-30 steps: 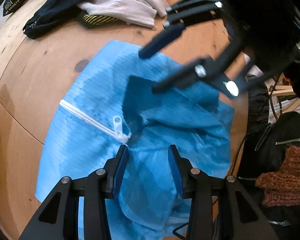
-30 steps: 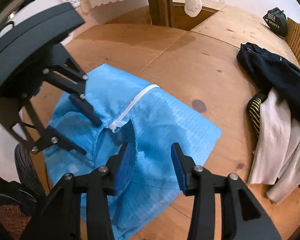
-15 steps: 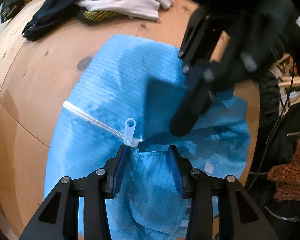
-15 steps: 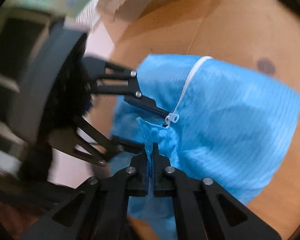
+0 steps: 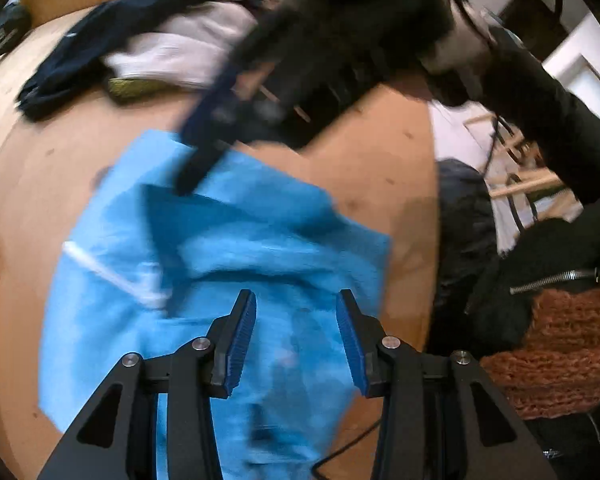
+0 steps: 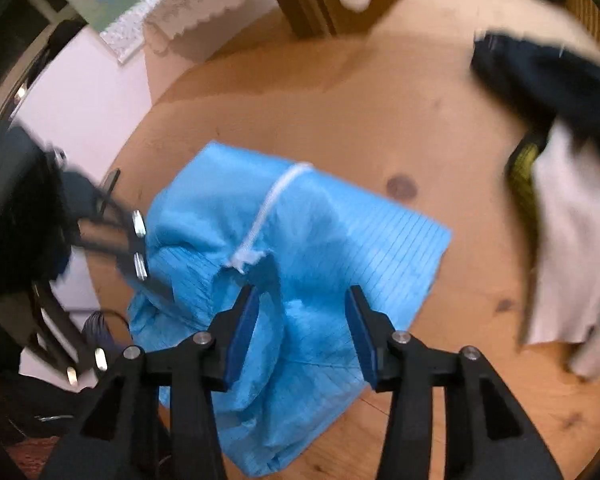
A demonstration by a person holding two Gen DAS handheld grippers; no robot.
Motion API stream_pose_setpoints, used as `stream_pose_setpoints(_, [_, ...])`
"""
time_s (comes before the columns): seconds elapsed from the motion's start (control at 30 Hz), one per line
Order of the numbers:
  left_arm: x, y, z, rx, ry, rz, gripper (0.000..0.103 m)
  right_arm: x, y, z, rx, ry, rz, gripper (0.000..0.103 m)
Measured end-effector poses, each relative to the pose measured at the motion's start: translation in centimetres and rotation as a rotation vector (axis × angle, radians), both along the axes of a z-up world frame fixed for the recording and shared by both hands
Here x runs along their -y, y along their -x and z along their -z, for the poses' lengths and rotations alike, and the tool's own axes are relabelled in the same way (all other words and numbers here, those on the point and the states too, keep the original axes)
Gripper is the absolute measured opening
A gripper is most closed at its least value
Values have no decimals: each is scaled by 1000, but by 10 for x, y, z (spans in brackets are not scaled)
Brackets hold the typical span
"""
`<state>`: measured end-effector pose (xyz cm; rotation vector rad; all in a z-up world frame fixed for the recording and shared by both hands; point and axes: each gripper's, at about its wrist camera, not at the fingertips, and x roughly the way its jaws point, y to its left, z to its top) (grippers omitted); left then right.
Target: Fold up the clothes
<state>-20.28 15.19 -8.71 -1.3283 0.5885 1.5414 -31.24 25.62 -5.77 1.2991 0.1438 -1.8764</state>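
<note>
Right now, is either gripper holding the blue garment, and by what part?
Nothing is held. The left gripper and right gripper both have their jaws apart above the blue garment, with no fabric pinched between them.

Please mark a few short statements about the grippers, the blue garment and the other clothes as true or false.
1. The right gripper is shut on the blue garment. False: its fingers are spread apart with only cloth below them.
2. The left gripper is open. True.
3. The garment's white zipper is visible. True.
4. The blue garment lies neatly folded into a flat square. False: it is rumpled and bunched near the grippers.
5. A pile of dark and light clothes lies on the wooden table, apart from the blue garment. True.
</note>
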Motion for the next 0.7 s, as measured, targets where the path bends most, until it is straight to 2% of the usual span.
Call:
stream_pose_setpoints(0.07, [-6,-20,9,22,13,17,40,10,-16,-3,-38,-20,-60,44])
stream_pose_setpoints(0.17, [-12,-37,28,84,8,33,40,29,-36,9,-80,-104,-114,44])
stream_pose_setpoints(0.23, [-18,-49,44,130,5,26,49,39,-33,28,-87,-168,-118,44])
stream_pose_setpoints(0.27, [-19,-60,46,126,16,24,49,39,-28,37,-93,-195,-112,44])
stream_pose_setpoints(0.33, [-14,-73,48,95,19,13,48,34,-16,42,-53,-179,-67,44])
stream_pose_setpoints(0.4, [-6,-69,27,59,-17,-28,48,29,-3,46,-8,-156,-18,44])
stream_pose_setpoints(0.47, [10,-75,8,20,-62,-66,49,21,-9,29,-60,-139,11,44])
stream_pose_setpoints(0.53, [34,-71,-7,-49,-57,-114,50,13,-30,6,-117,-120,-4,44])
stream_pose_setpoints(0.6, [51,-74,-11,-102,-9,-148,49,13,-46,3,-49,-94,-12,44])
stream_pose_setpoints(0.7, [52,-80,-4,-112,19,-149,49,13,-69,2,72,-55,-22,44])
